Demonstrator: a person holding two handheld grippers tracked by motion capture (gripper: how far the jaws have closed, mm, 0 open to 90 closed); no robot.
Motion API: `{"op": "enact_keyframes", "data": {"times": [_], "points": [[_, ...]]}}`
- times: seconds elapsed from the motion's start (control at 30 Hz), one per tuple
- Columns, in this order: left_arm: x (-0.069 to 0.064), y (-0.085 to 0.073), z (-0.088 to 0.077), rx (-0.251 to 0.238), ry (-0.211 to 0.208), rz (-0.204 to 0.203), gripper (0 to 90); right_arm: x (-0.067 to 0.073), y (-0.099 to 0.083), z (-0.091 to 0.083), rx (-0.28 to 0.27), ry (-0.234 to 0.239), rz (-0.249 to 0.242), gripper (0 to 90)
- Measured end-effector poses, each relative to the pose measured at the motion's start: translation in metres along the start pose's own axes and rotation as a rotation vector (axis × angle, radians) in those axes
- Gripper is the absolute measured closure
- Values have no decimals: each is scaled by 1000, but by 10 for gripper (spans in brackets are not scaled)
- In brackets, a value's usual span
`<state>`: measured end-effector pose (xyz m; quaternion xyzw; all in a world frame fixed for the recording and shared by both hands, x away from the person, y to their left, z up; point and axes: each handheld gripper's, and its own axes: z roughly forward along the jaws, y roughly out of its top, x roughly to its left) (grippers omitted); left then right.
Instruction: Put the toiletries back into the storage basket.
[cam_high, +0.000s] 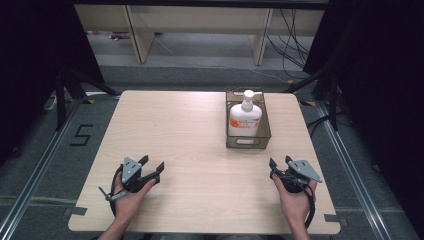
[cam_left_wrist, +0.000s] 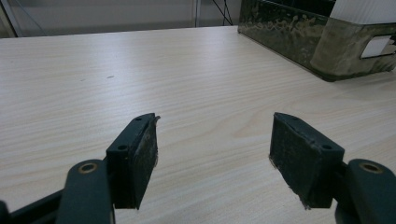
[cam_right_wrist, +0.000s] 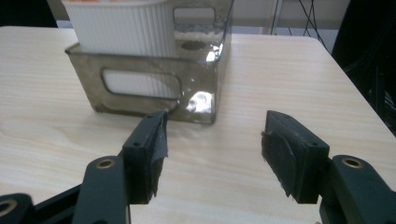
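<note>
Now both tools stand wide open with nothing between their jaws: the left gripper and the right gripper. Just ahead of the right gripper sits the clear bin holding the pump bottle; from the left gripper it lies farther off, ahead and to the right.

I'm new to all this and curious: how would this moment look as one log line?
left gripper: open, empty | right gripper: open, empty | white pump bottle: upright in smoky clear plastic bin | pale wooden table
</note>
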<state>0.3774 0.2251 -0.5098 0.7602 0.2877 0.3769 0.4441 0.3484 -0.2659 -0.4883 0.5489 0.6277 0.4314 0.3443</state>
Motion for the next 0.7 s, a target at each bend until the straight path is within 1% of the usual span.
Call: {"op": "enact_keyframes", "data": {"times": [0.03,0.07,0.1,0.13,0.17,0.2,0.23,0.27,0.33,0.37,0.4,0.43,0.47,0.5,0.53,0.57,0.6,0.63,0.67,0.7], "points": [[0,0,0,4,2,0,317,-3,-3,1,-12,9,-21,409],[0,0,0,2,0,0,317,-1,-7,2,-12,1,12,409],[0,0,0,2,0,0,317,-1,-7,2,-12,1,12,409],[0,0,0,1,0,0,317,-3,-12,2,-4,7,-8,409],[0,0,0,3,1,0,317,-1,-14,-1,22,-1,31,409],[0,0,0,3,1,0,317,-4,-16,1,3,-6,-15,409],[0,0,0,3,1,-1,317,-5,-18,1,13,7,-5,409],[0,0,0,3,0,-1,317,-6,-20,2,4,-13,-18,409],[0,0,0,2,0,-1,317,-6,-22,0,14,0,2,409],[0,0,0,3,0,-1,317,-5,-24,-2,29,-1,21,409],[0,0,1,-7,-5,-2,317,-4,-25,-1,10,-12,23,409],[0,0,2,-10,-8,-4,317,-6,-25,-1,2,-9,-4,409],[0,0,2,-9,-8,-3,317,-5,-26,0,-3,3,10,409],[0,0,2,-9,-9,-3,317,-5,-25,-2,17,2,5,409],[0,0,1,-6,-5,-2,317,-4,-26,-2,3,1,11,409],[1,0,2,-9,-10,-2,317,-5,-26,-2,4,-18,-5,409],[1,0,2,-8,-12,-2,317,-3,-26,-3,-8,-3,25,409],[1,0,1,-6,-10,-2,317,-2,-26,-3,-10,-2,32,409],[1,0,1,4,-5,1,317,-5,-26,-1,-18,-2,-6,409],[1,0,1,4,-5,1,317,-5,-26,-2,-12,-10,-7,409]]}}
